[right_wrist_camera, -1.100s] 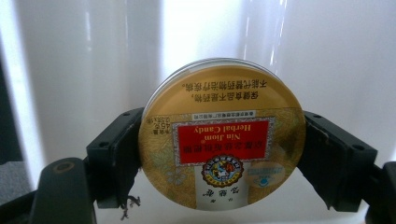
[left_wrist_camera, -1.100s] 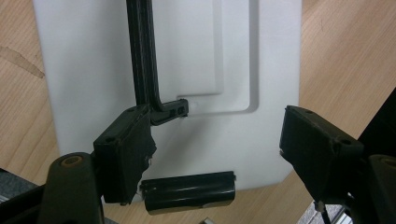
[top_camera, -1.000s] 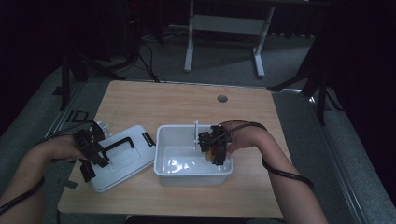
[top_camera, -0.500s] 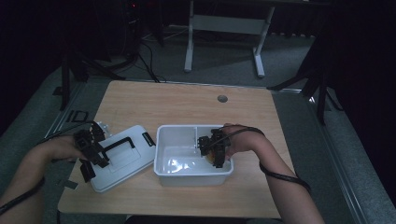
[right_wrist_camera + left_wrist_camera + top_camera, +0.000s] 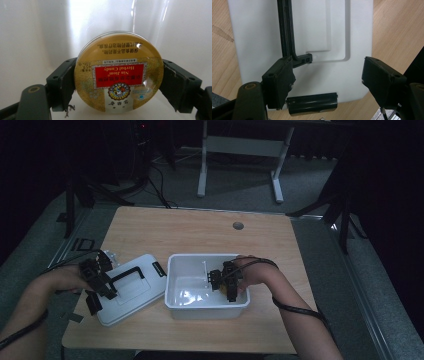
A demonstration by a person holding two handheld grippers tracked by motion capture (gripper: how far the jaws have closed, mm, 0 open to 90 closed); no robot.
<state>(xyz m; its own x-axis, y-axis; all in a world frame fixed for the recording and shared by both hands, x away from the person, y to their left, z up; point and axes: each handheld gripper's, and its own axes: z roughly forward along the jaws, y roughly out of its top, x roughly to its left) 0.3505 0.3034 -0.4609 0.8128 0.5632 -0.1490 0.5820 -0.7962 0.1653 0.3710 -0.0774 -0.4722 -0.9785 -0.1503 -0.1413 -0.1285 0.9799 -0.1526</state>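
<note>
The right gripper view shows the right gripper (image 5: 118,87) clamping a round gold candy tin (image 5: 118,75). In the high view it sits inside the white box (image 5: 175,285). The left gripper (image 5: 328,80) hovers with its jaws spread above the white lid (image 5: 312,30), left of the box.

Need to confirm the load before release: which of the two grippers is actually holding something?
The right gripper, inside the white plastic bin: it clamps a round gold candy tin. The left gripper hovers open over the white plastic lid, gripping nothing.
</note>
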